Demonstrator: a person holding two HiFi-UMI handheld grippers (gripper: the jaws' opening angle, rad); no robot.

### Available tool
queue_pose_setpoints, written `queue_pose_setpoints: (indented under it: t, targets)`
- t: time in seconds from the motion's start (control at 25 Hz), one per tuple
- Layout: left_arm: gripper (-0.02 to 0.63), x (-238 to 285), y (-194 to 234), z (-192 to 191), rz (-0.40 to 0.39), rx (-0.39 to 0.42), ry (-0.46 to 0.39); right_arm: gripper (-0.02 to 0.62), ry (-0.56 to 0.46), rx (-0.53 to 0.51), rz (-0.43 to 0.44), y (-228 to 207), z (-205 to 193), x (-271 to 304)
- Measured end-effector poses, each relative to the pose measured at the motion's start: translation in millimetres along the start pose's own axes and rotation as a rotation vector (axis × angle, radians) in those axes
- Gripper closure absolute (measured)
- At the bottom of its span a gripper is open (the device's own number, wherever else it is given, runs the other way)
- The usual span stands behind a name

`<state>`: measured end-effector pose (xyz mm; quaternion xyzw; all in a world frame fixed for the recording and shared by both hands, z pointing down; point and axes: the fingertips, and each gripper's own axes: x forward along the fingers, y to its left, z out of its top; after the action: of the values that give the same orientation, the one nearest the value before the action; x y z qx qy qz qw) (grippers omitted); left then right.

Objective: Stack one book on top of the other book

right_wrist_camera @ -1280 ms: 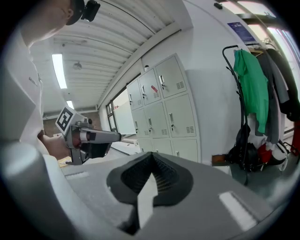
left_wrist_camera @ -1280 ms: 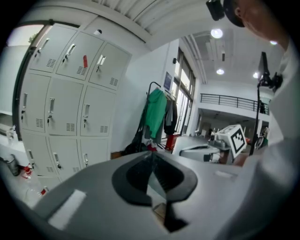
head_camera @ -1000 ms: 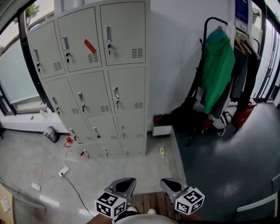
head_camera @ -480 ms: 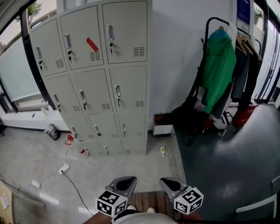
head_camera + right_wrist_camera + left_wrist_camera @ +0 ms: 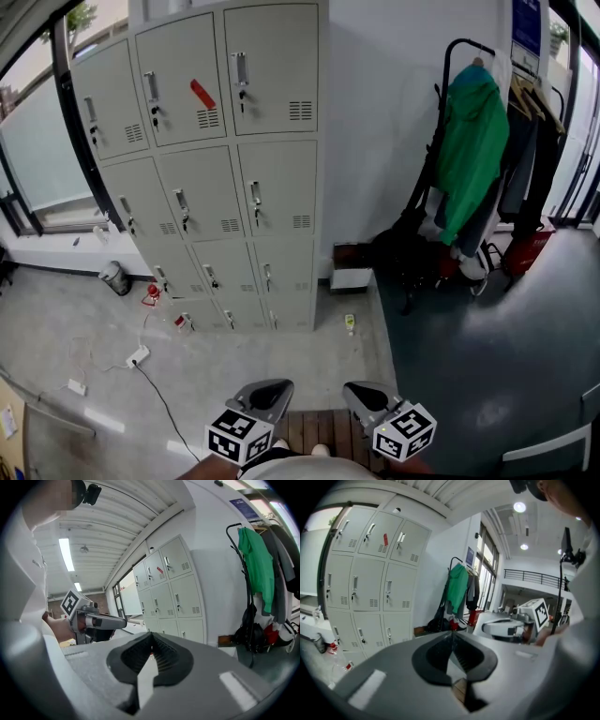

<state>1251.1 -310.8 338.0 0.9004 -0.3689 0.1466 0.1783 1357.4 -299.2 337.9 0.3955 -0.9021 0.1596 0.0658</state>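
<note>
— What do we have ahead of us?
— The lockers (image 5: pixel 216 169) stand against the wall, left of centre. The coat rack (image 5: pixel 434 141) stands to their right, with a jacket (image 5: pixel 473 141) hanging on it.
— And between them?
— A box (image 5: pixel 349 272) on the floor against the wall, with a bottle (image 5: pixel 349 324) just before it.
— On our left?
— A small bin (image 5: pixel 114 278) beside the lockers, and a power strip (image 5: pixel 138 356) nearer us. Nearest, our left gripper (image 5: pixel 265 397) and right gripper (image 5: pixel 366 396) sit side by side.

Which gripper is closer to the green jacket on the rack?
Right. The green jacket hangs ahead and rightward of the right gripper; the left gripper is farther left, before the lockers.
</note>
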Motion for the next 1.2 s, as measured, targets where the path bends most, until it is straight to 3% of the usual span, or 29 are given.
queue_pose_setpoints:
  t: [0.24,0.48,0.72,1.2]
  targets:
    - [0.600,-4.1,-9.3,0.6,0.057,-0.006,-0.026,0.594,-0.007,-0.001,0.044,0.4,0.2,-8.2]
    - [0.600,-18.5,-9.6,-8.8,0.168,-0.037,-0.076,0.594,0.011,-0.041,0.151,11.5,-4.7,-4.6]
    - [0.600,-42.9,-4.7,-38.9,0.280,-0.086,-0.034,0.594,0.042,-0.023,0.264,25.7,-16.4,14.7]
    - [0.600,-117.1,50.9,-58.7,0.520,-0.195,-0.073,0.594,0.112,-0.059,0.461,78.2,-21.1,81.2]
